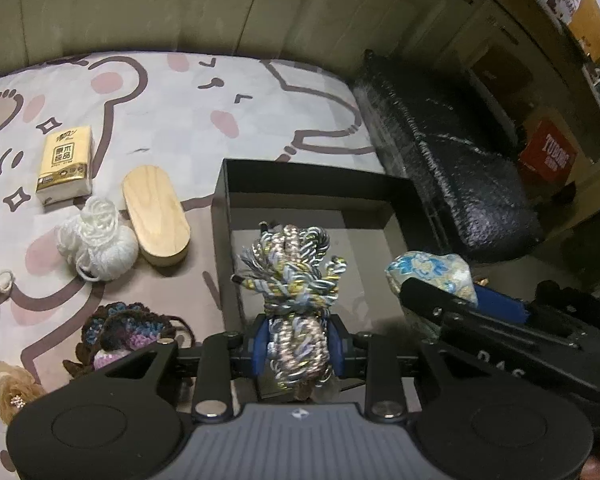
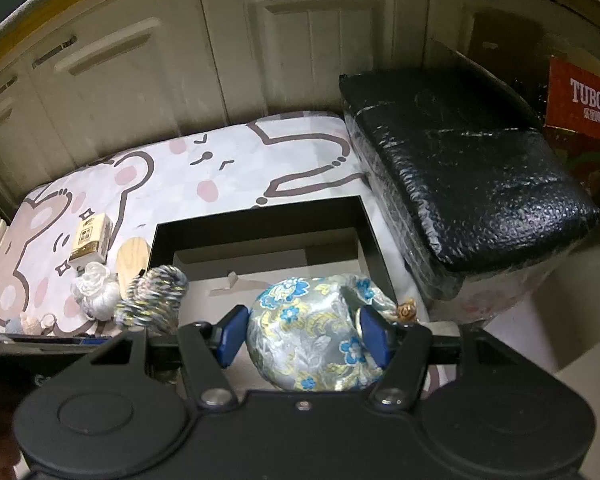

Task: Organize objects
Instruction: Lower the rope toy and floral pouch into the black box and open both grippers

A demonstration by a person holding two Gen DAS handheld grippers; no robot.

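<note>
The left gripper (image 1: 298,346) is clamped nearly closed on a bundle of twisted cord (image 1: 296,280), held above the open black box (image 1: 320,184); the cord's lower end is hidden behind the gripper body; the right gripper (image 2: 304,336), jaws partly apart, grips a floral brocade pouch (image 2: 312,340) over the box's near side; a small ornament (image 2: 406,312) beside the pouch is hard to make out.

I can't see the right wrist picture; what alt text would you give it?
The right claw squeezes a silver brocade pouch with blue and yellow flowers over an open black box. At left, a bundle of twisted metallic cord hangs at the box's edge. Behind lie a cartoon-print sheet with a tissue pack, a white yarn ball and an oval wooden piece.
</note>
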